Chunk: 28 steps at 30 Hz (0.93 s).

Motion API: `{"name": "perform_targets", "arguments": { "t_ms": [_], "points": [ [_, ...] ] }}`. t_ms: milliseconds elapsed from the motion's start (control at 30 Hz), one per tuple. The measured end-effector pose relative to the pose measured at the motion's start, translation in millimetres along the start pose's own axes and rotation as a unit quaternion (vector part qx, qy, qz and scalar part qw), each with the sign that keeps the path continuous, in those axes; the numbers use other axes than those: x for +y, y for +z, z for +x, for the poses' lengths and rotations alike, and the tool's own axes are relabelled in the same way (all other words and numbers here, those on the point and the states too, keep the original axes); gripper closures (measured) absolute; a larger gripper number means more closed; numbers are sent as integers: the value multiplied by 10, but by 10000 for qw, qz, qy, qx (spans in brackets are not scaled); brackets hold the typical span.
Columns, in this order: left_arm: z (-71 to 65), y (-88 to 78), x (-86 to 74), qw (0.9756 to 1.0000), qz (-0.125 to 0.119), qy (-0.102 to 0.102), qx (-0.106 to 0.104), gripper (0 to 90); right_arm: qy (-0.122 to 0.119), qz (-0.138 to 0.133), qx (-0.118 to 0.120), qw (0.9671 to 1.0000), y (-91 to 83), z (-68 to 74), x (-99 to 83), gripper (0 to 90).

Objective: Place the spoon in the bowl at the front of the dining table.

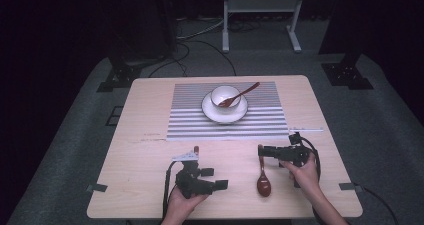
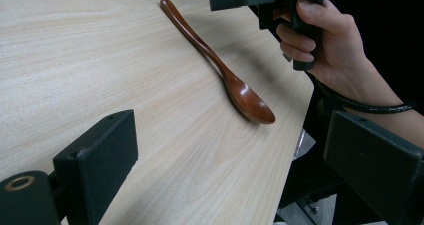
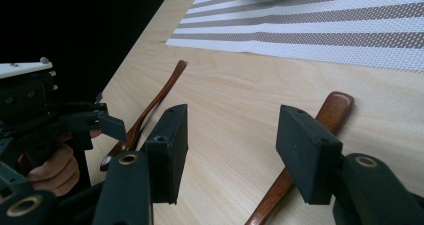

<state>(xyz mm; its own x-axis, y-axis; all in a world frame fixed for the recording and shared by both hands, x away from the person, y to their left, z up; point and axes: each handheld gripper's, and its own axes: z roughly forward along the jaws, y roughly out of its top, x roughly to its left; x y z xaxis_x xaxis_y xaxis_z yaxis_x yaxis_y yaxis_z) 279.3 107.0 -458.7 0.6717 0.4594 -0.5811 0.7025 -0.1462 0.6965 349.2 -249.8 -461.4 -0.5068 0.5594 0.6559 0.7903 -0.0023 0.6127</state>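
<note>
A brown wooden spoon lies near the table's front edge, bowl toward me; it also shows in the left gripper view. My right gripper hovers open just over its handle, jaws pointing left, nothing between them. My left gripper stands open to the left of that spoon, jaws aimed right at it and apart from it. A second wooden spoon lies beside the left gripper; its handle tip pokes out past the grey plate. A third spoon rests in the white bowl.
The bowl sits on a white plate on a striped placemat at the table's far middle. Bare wood lies to the left of the grippers. The table's front edge is close behind both hands.
</note>
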Motion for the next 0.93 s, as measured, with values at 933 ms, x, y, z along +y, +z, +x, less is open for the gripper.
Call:
{"name": "perform_targets", "arguments": {
  "t_ms": [933],
  "points": [
    [-11, 7, 3, 10000, -46, 23, 47, 59, -9, -142, 310, 9994, -117, 56, -319, 388]
  ]
}}
